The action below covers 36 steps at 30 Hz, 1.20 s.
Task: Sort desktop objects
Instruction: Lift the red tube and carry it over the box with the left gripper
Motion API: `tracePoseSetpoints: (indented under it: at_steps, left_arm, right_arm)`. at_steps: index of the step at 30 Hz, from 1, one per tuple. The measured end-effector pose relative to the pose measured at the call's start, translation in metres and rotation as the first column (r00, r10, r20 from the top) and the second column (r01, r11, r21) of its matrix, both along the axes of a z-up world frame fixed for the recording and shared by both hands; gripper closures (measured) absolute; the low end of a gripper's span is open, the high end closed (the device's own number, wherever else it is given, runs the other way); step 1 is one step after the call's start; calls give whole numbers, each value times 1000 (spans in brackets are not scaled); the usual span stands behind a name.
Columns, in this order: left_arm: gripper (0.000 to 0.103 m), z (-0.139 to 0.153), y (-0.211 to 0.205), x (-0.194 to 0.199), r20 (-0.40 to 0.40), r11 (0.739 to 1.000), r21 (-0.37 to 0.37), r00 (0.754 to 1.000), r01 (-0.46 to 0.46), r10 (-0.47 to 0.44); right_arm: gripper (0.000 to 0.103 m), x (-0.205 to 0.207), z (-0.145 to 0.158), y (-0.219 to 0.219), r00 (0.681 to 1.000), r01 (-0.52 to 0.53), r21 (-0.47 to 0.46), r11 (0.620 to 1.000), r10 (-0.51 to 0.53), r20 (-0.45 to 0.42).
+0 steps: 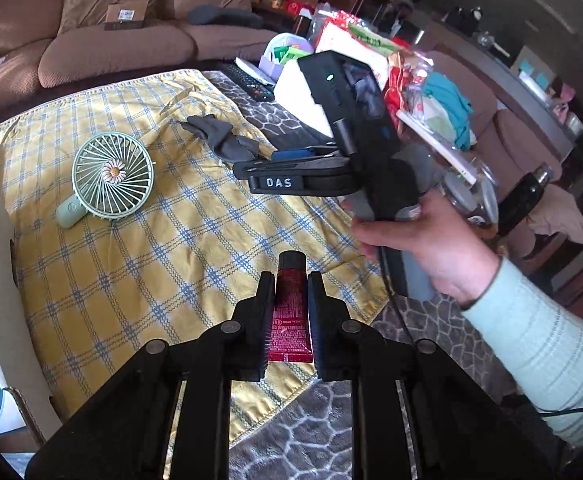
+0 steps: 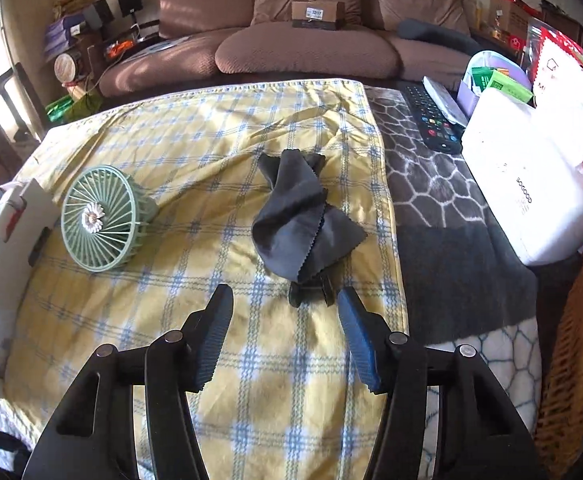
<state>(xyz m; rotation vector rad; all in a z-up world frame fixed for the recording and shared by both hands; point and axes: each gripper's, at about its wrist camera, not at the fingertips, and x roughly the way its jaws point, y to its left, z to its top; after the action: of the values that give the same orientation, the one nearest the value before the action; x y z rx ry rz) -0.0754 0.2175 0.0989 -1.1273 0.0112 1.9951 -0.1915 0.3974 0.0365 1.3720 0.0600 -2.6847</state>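
My left gripper [image 1: 290,280] is shut on a red tube [image 1: 291,312] with a dark cap and holds it above the yellow checked cloth [image 1: 131,280]. A green hand fan [image 1: 111,174] lies on the cloth at the left; it also shows in the right wrist view [image 2: 99,218]. A grey cloth [image 2: 299,216] lies crumpled mid-table, with a small black object [image 2: 311,292] under its near end. My right gripper [image 2: 285,312] is open and empty just before that object. In the left view the right gripper [image 1: 247,168] shows near the grey cloth [image 1: 219,136].
A white box [image 2: 7,240] stands at the left edge. A black remote [image 2: 431,120], a white package [image 2: 531,184], a purple tub [image 2: 491,76] and a wicker basket [image 2: 571,340] crowd the right side. A brown sofa [image 2: 311,40] lies behind the table.
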Motion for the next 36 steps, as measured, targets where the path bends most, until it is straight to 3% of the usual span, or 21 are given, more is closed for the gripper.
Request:
tracePoseSetpoints:
  at_steps: [5, 8, 15, 20, 26, 29, 36]
  left_arm:
    - [88, 12, -24, 0, 26, 999, 31, 999, -22, 21]
    - [88, 18, -44, 3, 16, 999, 28, 999, -46, 46]
    - [88, 24, -129, 17, 42, 992, 34, 992, -124, 122]
    - [88, 16, -209, 22, 59, 971, -44, 969, -236, 238]
    - [88, 3, -265, 11, 46, 930, -130, 935, -343, 351]
    - [88, -5, -275, 6, 20, 913, -189, 928, -361, 371]
    - [88, -8, -297, 11, 20, 901, -214, 920, -378, 391]
  right_arm:
    - [73, -13, -16, -5, 999, -33, 78, 996, 31, 25]
    - [78, -14, -16, -7, 998, -51, 105, 993, 48, 29]
    - [78, 20, 21, -2, 999, -43, -57, 997, 43, 11]
    - [78, 73, 57, -23, 990, -137, -224, 965, 137, -14]
    - [78, 114, 88, -101, 952, -291, -424, 858, 305, -37]
    - [78, 120, 97, -154, 924, -355, -466, 811, 379, -44]
    - [78, 121, 91, -275, 857, -466, -473, 748, 514, -33]
